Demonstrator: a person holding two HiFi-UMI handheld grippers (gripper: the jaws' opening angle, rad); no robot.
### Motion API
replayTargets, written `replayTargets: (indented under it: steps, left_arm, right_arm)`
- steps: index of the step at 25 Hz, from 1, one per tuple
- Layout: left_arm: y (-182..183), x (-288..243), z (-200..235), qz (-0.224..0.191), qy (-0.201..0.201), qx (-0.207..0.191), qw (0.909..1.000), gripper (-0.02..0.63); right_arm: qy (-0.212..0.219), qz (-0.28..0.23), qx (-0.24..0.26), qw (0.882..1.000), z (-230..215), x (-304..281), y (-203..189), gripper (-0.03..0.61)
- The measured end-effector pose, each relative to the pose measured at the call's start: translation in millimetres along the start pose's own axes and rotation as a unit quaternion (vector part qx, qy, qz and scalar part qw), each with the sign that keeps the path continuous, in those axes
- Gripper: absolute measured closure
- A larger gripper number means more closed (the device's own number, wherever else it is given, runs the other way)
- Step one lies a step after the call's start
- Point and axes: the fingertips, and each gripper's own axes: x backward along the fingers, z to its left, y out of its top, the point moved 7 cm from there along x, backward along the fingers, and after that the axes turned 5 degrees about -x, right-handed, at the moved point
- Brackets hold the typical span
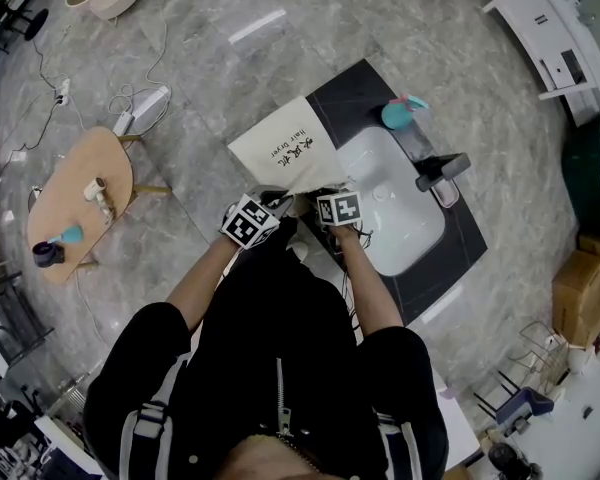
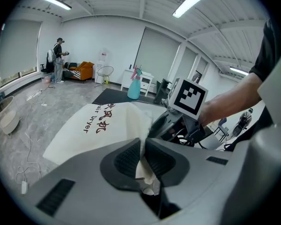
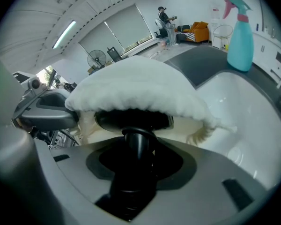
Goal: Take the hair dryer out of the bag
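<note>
- Here we are at the counter: our left gripper has its jaws closed tight on a fold of the cream bag, pinching the cloth at the mouth.
- Our right gripper has reached into that mouth, and its jaws are clamped on the black handle of the hair dryer.
- The dryer's body sits inside the bag, under the fuzzy hem, with only the handle poking out towards us.
- The bag lies flat just beside the white sink, with a teal spray bottle well behind it.
- Now, the risks as we judge them. The wide body could catch on the hem on the way out, and then the whole bag drags along instead of giving up the dryer.
- That pinch on the left is a thin bit of cloth. A hard tug from the right could pull it free.
- The handle is round and smooth-looking, so a tilted pull could let it twist or slide in the jaws.
- The sink is right there, so a dropped dryer could land in the basin.
</note>
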Motion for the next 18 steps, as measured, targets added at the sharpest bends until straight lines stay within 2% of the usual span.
replayTargets:
  steps: [18]
  left_arm:
    - [1.5,5.7,-2.7,-0.006,0.011,-0.008,0.9999,0.563]
  right_arm:
    - [-0.014,-0.020,-0.015,1.000,-1.2,22.3,-24.2,0.382]
